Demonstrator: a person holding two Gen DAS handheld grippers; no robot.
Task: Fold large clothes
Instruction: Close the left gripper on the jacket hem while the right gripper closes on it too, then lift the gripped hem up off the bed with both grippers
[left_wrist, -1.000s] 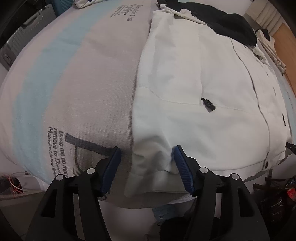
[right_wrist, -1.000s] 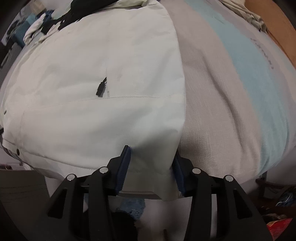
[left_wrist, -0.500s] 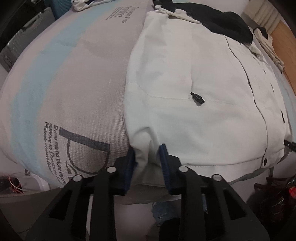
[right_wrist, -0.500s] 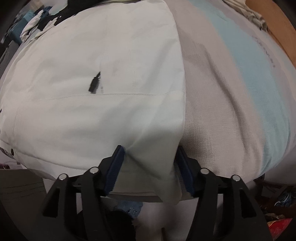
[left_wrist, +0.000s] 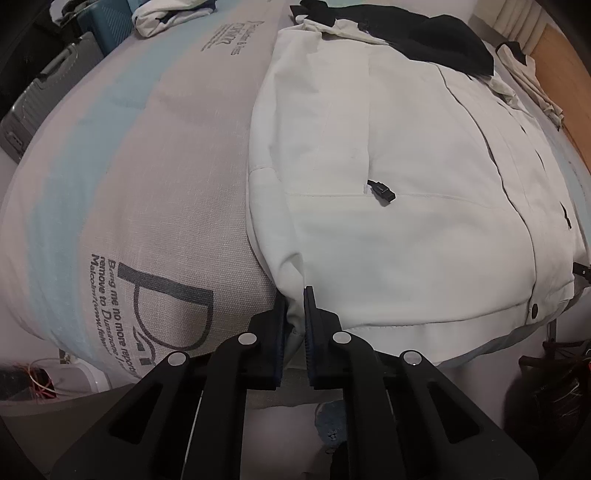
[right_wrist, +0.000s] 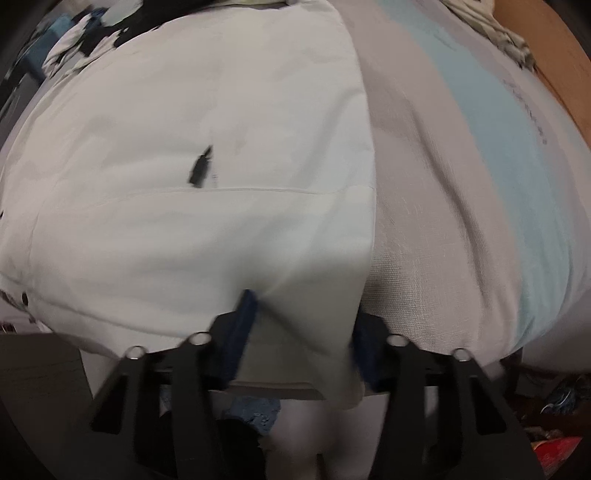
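Note:
A large white jacket (left_wrist: 388, 147) lies flat on the mattress (left_wrist: 147, 166), with its black collar (left_wrist: 436, 40) at the far end and a black zip pull (left_wrist: 382, 190) on its front. My left gripper (left_wrist: 295, 295) is shut on the jacket's near hem corner at the mattress edge. In the right wrist view the same jacket (right_wrist: 184, 129) shows its other near corner hanging over the edge. My right gripper (right_wrist: 303, 325) straddles that corner. Its jaws are closing with the cloth loose between them, and the picture is blurred.
A grey suitcase (left_wrist: 40, 99) stands to the left of the mattress. Crumpled clothes (left_wrist: 166, 18) lie at the far end, and more clothes (right_wrist: 480, 22) lie by a wooden board (right_wrist: 546, 55). A blue cloth (right_wrist: 255, 410) lies on the floor below the edge.
My left gripper's jaws have come together on the jacket's hem corner, bunching it. My right gripper's jaws widened, then began narrowing around the other corner.

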